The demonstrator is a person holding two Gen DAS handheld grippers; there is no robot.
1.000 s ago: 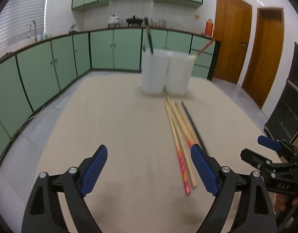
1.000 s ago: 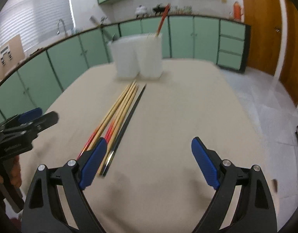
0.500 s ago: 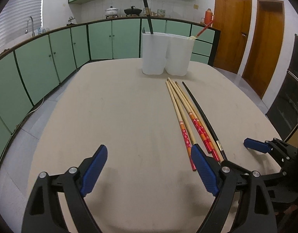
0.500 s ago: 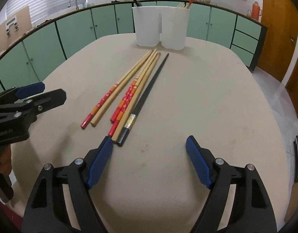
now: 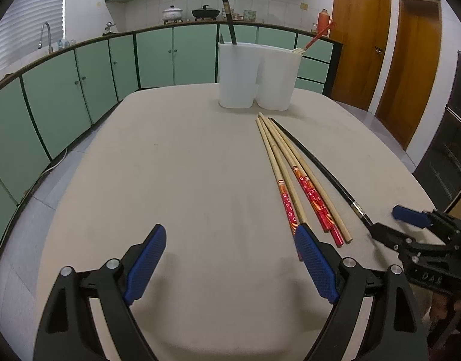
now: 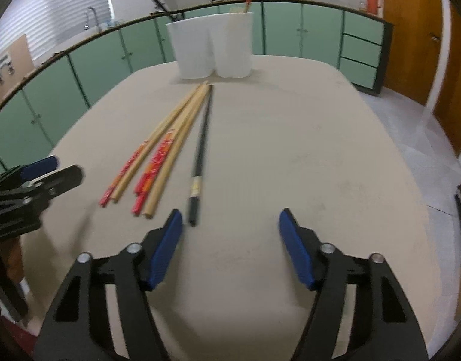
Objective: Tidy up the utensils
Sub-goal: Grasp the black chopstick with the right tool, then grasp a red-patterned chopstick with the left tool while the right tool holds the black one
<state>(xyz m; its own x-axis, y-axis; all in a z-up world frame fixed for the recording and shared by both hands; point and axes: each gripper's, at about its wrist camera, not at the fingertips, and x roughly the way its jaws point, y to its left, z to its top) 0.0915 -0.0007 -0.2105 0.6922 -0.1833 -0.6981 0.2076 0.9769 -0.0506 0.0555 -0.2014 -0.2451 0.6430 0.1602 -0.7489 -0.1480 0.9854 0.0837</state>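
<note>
Both grippers have dropped in closer to the desk [image 5: 170,165] over the last second, and the blur has settled in the left view. Left gripper [image 5: 230,258] is released, fingers wide, holding nothing, its right finger just beside the near ends of the chopsticks [image 5: 293,174]. Right gripper [image 6: 230,240] also released and empty; the black chopstick [image 6: 200,150] now ends just beside its left finger, closer than half a second ago. Chopsticks lie loose on the desk, fanned toward the two white holders [image 5: 257,75] at the far end, each already with a stick inside. Likely means a pick is about to start, black one first; nothing grasped yet.
</note>
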